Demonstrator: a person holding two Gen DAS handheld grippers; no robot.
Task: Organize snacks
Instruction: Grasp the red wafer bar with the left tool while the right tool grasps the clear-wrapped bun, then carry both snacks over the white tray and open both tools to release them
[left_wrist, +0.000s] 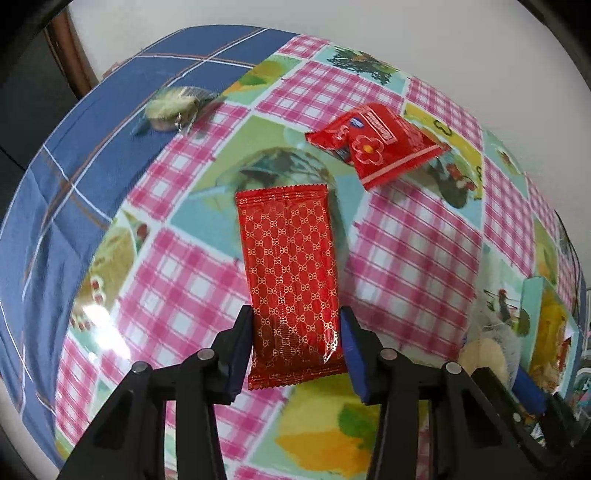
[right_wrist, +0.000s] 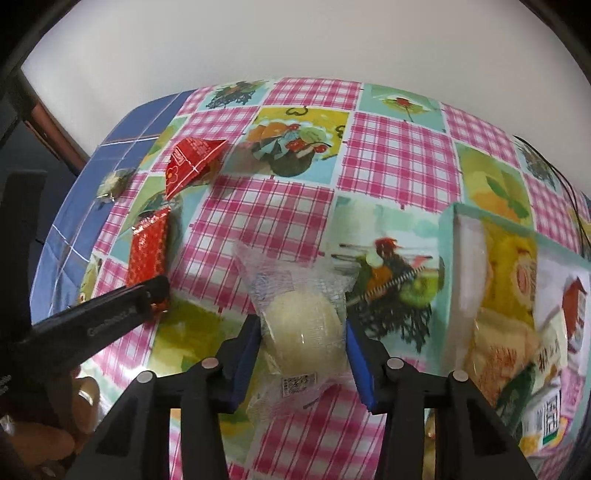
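Red wafer pack (left_wrist: 291, 280) clamped by the left gripper (left_wrist: 295, 350), right gripper (right_wrist: 303, 354) pinching the pale bun (right_wrist: 301, 332): pickup done, box (right_wrist: 448, 258) next.

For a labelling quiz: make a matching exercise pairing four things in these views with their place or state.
Things:
1. patterned red packet
2. pale round bun in clear wrap
3. red flower packet
4. teal box

Places or states:
A. holds snack packs
B. lies loose on the tablecloth
C. between the left gripper's pads
D. between the right gripper's pads

Pairs: 1-C, 2-D, 3-B, 4-A
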